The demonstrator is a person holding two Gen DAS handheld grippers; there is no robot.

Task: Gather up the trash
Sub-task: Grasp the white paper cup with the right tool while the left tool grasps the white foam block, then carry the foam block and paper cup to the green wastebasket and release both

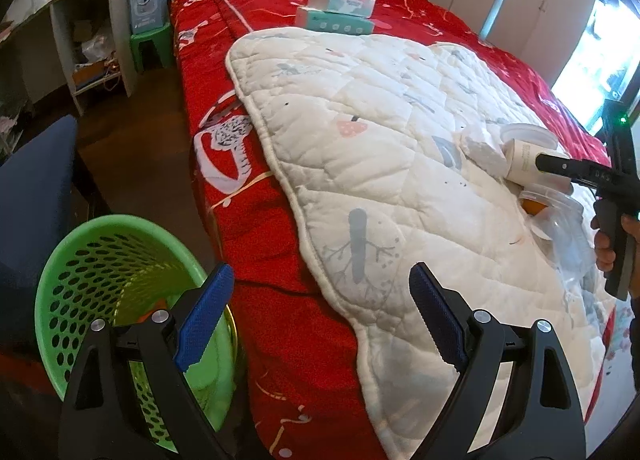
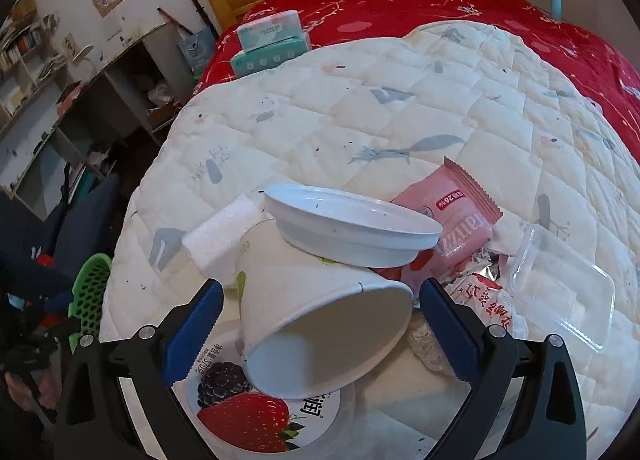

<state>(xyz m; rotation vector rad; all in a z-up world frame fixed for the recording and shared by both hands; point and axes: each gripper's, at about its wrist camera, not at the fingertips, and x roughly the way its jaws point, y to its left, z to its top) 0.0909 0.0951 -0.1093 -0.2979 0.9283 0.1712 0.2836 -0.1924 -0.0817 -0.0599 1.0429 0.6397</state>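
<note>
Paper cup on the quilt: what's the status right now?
Right tool open around paper cup, not gripping. Left tool open, empty. White bowl rests on cup.

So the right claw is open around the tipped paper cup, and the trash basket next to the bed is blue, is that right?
Not quite: the trash basket is green, not blue, as the left wrist view shows. The rest stands: the right claw is open with the tipped paper cup between its pads, and the basket sits next to the bed.

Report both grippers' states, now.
Left gripper: open, holding nothing.
Right gripper: open around the tipped paper cup, not gripping it.
</note>
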